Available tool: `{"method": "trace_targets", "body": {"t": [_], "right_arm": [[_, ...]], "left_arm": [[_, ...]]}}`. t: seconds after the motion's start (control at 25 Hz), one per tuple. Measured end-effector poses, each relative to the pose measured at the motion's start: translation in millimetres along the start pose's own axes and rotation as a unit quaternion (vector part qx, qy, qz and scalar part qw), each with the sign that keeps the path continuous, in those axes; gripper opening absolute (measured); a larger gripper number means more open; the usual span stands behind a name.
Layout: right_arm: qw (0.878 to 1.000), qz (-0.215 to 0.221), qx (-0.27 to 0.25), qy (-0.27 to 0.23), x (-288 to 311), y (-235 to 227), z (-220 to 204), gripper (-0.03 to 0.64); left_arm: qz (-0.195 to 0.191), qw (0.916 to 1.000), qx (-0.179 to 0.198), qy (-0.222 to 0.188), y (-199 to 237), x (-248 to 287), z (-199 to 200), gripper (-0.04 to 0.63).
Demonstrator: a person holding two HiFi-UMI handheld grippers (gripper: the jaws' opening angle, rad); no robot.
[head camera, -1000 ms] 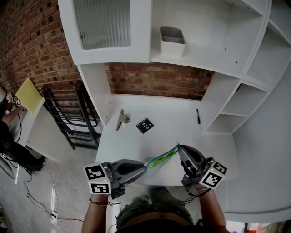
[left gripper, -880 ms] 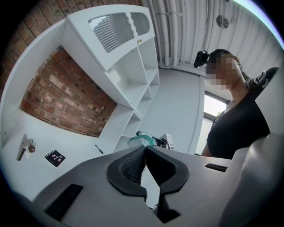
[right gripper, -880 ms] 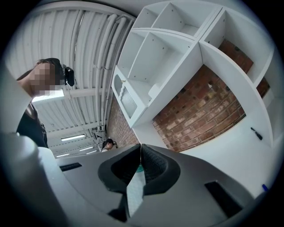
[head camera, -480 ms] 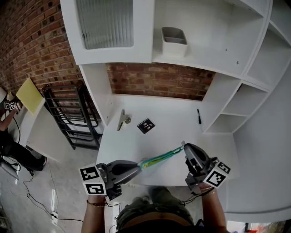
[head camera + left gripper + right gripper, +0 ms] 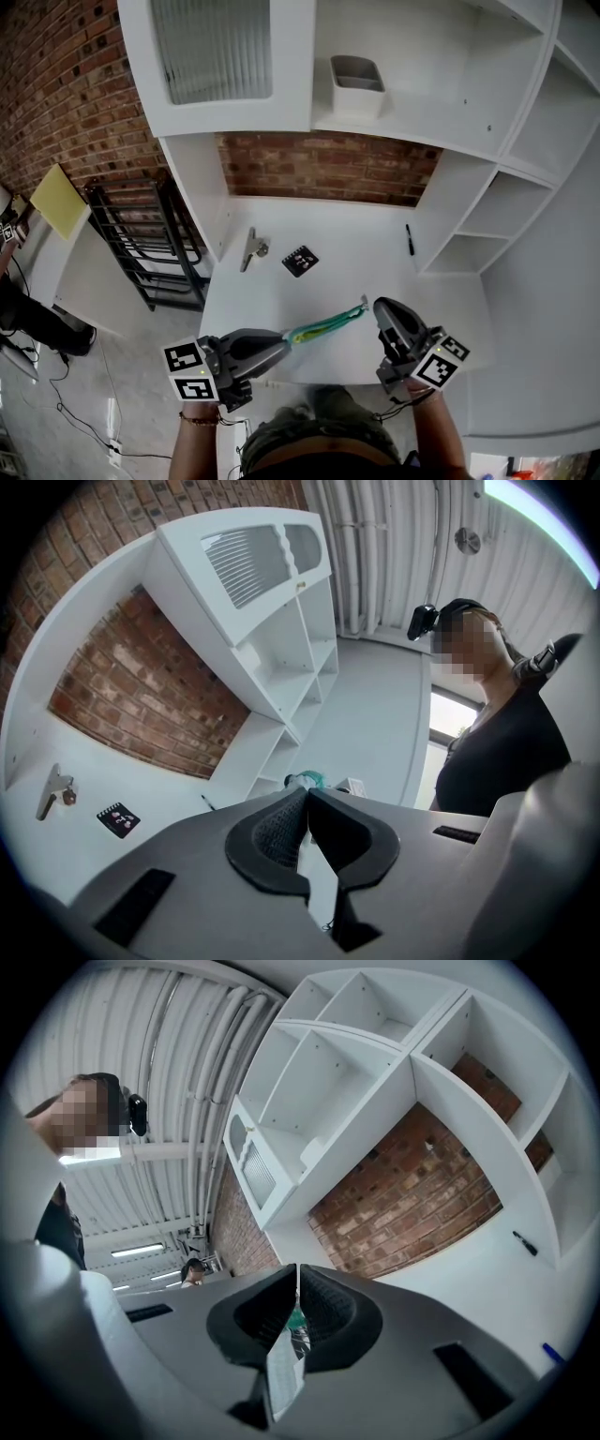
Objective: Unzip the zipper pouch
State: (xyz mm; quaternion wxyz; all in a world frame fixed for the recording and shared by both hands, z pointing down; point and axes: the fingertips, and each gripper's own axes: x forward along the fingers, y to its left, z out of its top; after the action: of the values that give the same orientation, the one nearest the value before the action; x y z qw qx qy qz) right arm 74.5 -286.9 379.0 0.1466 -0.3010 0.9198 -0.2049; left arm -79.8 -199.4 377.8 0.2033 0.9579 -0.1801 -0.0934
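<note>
Teal zipper pouch (image 5: 323, 328) spans the worktop's (image 5: 347, 253) front edge, its ends pinched in the closed fingers of the left gripper (image 5: 284, 340) and right gripper (image 5: 377, 306). A black card (image 5: 299, 260), clip (image 5: 249, 247) and pen (image 5: 409, 238) lie farther back.

Kit check: the left gripper (image 5: 284, 339) is showing a grey moulded shell that narrows toward the jaws. At its rear, the left cube (image 5: 197, 371) is presenting white faces with black square markers, and a small green light is glowing on it. The right gripper (image 5: 378, 306) is showing the same build, with the right cube (image 5: 439, 360) marked alike. Close up, the pads (image 5: 275, 832) are showing as black ribbed rubber in curved black surrounds. The person is wearing a dark top (image 5: 506, 752), a beaded bracelet (image 5: 195, 416) on the left wrist, and a black head camera (image 5: 423, 621).
</note>
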Motion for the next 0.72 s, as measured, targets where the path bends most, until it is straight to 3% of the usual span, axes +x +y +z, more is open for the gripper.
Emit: {"method": "trace_targets", "body": {"t": [0.28,0.48,0.72], "right_arm": [[1.0,-0.012,0.009,-0.004,-2.2,-6.0,-4.7,0.014],[0.994,-0.085,-0.064,0.0,-10.9,-17.8,-7.3,0.014],[0.986,-0.139,-0.096,-0.006,-20.1,-26.0,-1.8,0.006]], "left_arm": [[0.009,0.9998,0.001,-0.016,7.9,-7.5,6.7,0.006],[0.026,0.9981,0.003,-0.055,13.7,-22.3,19.2,0.006],[0.021,0.9949,0.022,-0.097,8.4,-29.0,41.7,0.006]]}}
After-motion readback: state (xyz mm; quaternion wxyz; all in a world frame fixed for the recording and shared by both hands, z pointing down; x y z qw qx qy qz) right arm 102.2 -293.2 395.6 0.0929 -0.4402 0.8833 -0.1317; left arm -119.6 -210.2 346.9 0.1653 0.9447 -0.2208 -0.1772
